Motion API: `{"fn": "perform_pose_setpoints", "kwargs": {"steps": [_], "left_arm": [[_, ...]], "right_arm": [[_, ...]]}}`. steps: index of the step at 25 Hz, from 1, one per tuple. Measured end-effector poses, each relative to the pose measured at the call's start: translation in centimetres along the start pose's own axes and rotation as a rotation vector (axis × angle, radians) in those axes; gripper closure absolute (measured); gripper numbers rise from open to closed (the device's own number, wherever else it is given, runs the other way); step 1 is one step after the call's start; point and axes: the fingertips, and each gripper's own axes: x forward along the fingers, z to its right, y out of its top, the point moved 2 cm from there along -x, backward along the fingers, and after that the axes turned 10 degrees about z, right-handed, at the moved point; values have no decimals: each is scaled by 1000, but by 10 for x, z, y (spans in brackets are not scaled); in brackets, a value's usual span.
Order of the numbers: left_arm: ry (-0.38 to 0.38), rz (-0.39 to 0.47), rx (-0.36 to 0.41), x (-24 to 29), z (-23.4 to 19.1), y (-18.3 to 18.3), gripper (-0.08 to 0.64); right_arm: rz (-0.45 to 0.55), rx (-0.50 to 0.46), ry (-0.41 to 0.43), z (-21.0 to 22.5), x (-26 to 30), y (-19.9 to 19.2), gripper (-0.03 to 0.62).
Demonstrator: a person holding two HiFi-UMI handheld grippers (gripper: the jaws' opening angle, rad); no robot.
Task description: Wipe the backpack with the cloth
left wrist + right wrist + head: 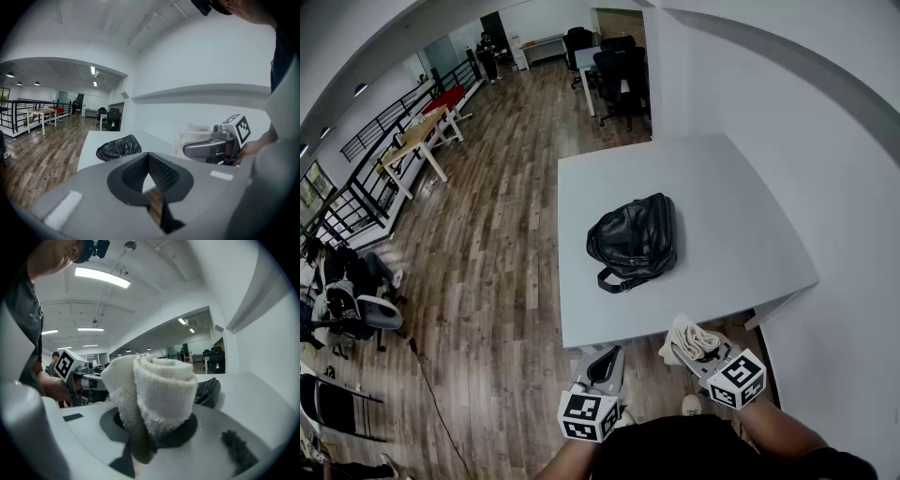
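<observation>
Black leather-look backpack (633,242) is lying flat near the middle of the white table (722,187), handle loop pointing toward the near edge. It is looking soft, slumped and probably light, so it is likely to slide under a push; steadying it at the handle loop seems wise. Cloth (692,339) — white terry, rolled, limp — is sitting pinched in the right tool (701,354), just off the table's near edge. Left tool (602,367) is hanging alongside, jaws closed on nothing. Wiping not yet begun.

I see a white table (722,187) against a white wall (825,141). Wood floor (487,234) spreads left of the table, with black chairs (619,75) beyond it and a railing (366,178) far left.
</observation>
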Motion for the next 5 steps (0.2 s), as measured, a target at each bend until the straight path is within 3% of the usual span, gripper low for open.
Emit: {"fn": "perform_pose_setpoints", "kwargs": {"steps": [5], "left_arm": [[2,5,0,-3,-2,1,554]], "right_arm": [[5,-4,7,-6,3,2,505]]}}
